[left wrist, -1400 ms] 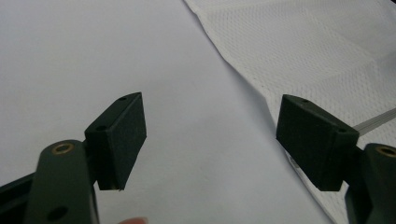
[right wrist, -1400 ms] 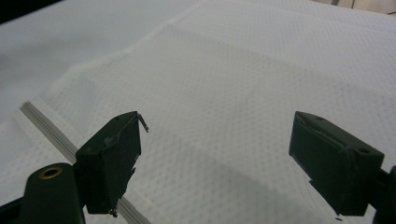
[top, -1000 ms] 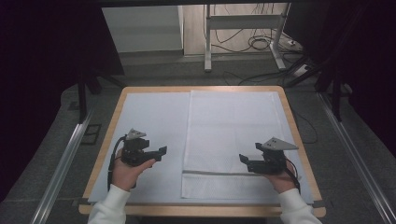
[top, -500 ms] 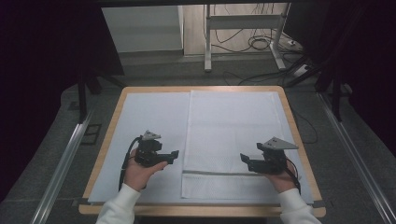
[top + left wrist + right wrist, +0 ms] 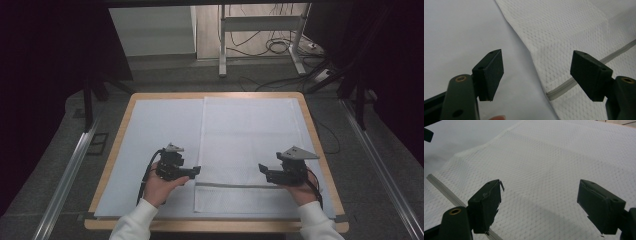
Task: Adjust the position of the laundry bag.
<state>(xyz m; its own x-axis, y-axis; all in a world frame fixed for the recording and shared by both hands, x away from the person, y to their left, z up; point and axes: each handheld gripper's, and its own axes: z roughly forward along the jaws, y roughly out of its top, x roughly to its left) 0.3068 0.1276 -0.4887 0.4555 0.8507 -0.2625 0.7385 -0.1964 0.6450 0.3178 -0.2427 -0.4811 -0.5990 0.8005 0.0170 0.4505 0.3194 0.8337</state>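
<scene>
A white mesh cloth lies flat on the right half of the table, with a grey strip across it near the front. My left gripper hovers at the cloth's left edge, just behind the strip's end, jaws wide apart and empty. In the left gripper view that edge and the strip's end lie between the jaws of the left gripper. My right gripper is open over the cloth's right part, pointing left. In the right gripper view the mesh and strip lie beneath the right gripper.
A pale blue sheet covers the wooden table. Behind the table stand a metal frame and loose cables on the floor. Rails run along both sides.
My left gripper has moved right and slightly forward, from the bare sheet to the cloth's left edge. The right gripper has stayed where it was.
</scene>
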